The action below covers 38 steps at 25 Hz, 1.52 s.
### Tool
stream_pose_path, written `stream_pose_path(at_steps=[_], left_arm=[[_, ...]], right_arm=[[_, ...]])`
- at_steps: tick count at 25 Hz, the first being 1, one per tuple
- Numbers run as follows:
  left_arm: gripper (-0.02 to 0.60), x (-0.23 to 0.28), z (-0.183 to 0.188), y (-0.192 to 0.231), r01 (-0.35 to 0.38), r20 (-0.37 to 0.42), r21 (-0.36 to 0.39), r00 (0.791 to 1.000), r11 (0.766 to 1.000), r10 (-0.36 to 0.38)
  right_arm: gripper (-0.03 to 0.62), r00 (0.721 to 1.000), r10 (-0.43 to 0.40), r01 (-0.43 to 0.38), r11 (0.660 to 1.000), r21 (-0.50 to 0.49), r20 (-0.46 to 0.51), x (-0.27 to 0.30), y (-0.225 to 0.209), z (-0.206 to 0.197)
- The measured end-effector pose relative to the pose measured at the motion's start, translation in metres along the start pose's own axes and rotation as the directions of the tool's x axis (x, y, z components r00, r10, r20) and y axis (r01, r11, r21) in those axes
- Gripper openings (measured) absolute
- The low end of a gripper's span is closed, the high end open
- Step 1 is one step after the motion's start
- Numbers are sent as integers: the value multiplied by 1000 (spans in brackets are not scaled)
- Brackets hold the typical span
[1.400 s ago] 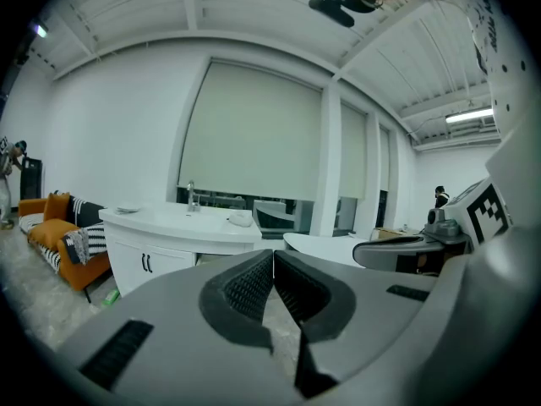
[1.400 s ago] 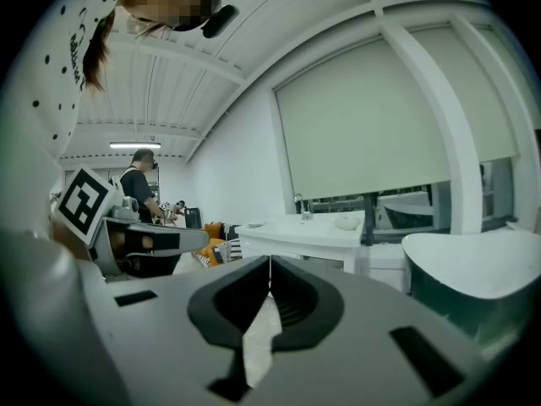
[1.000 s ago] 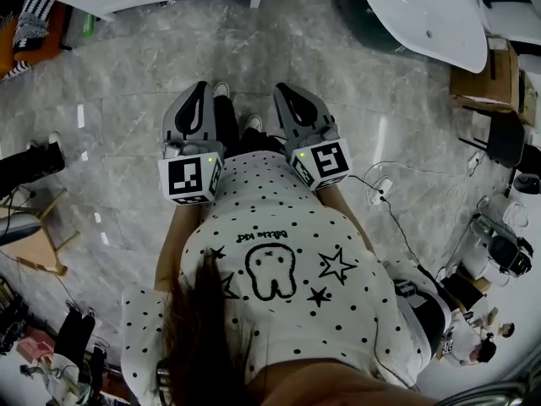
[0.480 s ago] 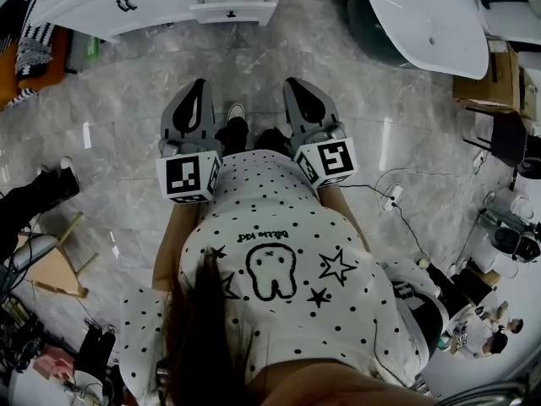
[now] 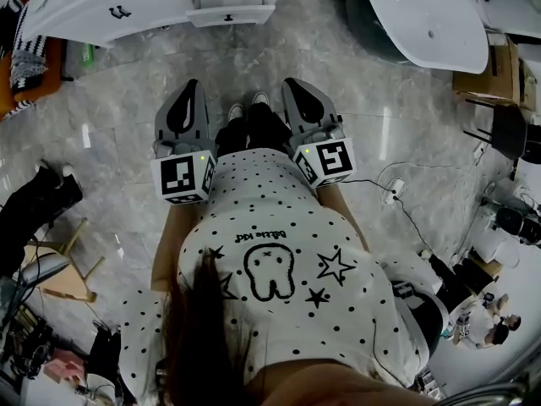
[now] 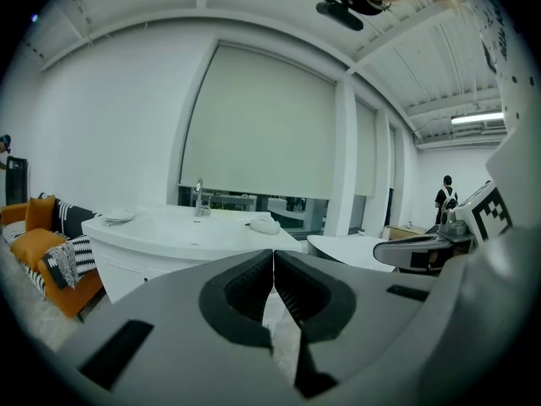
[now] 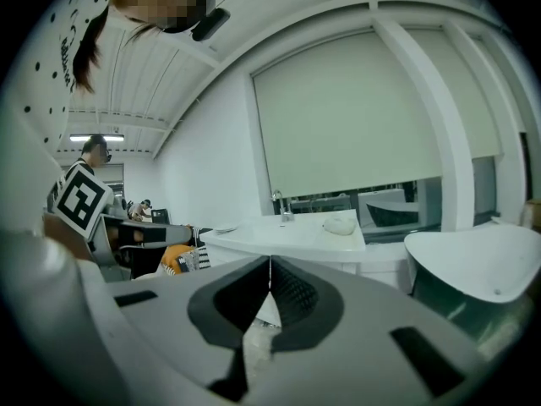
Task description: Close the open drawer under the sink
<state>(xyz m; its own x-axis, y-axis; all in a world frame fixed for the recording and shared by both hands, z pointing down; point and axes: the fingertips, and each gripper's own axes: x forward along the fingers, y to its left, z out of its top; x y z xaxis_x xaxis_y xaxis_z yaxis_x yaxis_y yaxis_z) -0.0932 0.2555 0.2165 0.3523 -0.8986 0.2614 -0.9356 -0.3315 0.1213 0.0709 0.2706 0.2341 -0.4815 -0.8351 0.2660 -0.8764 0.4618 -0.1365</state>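
The white sink cabinet (image 5: pixel 110 7) stands at the top of the head view, and its open drawer (image 5: pixel 245 13) juts out toward me with a small dark knob on the front. My left gripper (image 5: pixel 191 85) and right gripper (image 5: pixel 292 83) are held side by side in front of the person's body, both pointing at the cabinet and still well short of it. Each is shut with nothing between its jaws. In the left gripper view the left gripper (image 6: pixel 273 254) faces the sink top (image 6: pixel 194 231) with its tap (image 6: pixel 200 198). The right gripper (image 7: pixel 270 260) faces the same sink top (image 7: pixel 287 233).
A white bathtub (image 5: pixel 423 15) fills the top right, with a cardboard box (image 5: pixel 486 74) beside it. A power strip and cable (image 5: pixel 390 194) lie on the marble floor at the right. An orange sofa (image 5: pixel 34 57) and a wooden stool (image 5: pixel 59 269) stand at the left. A person (image 6: pixel 445 198) stands far off.
The person has walked toward the cabinet: it and the drawer have slid further into the head view. Both grippers stayed shut, side by side.
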Motion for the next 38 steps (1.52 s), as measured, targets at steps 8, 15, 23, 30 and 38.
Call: stream_pose_path(at_steps=[8,15,23,30,38], left_arm=[[8,36,25,-22,-15,29,-10,999,1000,16],[8,51,27,-12,-80,42,-27,996,996,81],[8,69,30,-19,-102,78,-30,992,994,104],[8,79,37,-20,-66,117,-21,991,998,68],[8,88,47,-12,-12,112,41,994,999,7]], right_arm=[[14,1000,17,-17,1000,2,-7,10,-39,17],[14,997,74,-74,997,-21,0,34,-53,24],[14,997,81,-80,996,-51,16,43,-80,30],[14,994,106,-107,993,-57,-13,54,-82,25],[14,995,93,-95,994,-57,-36,71,-73,29]])
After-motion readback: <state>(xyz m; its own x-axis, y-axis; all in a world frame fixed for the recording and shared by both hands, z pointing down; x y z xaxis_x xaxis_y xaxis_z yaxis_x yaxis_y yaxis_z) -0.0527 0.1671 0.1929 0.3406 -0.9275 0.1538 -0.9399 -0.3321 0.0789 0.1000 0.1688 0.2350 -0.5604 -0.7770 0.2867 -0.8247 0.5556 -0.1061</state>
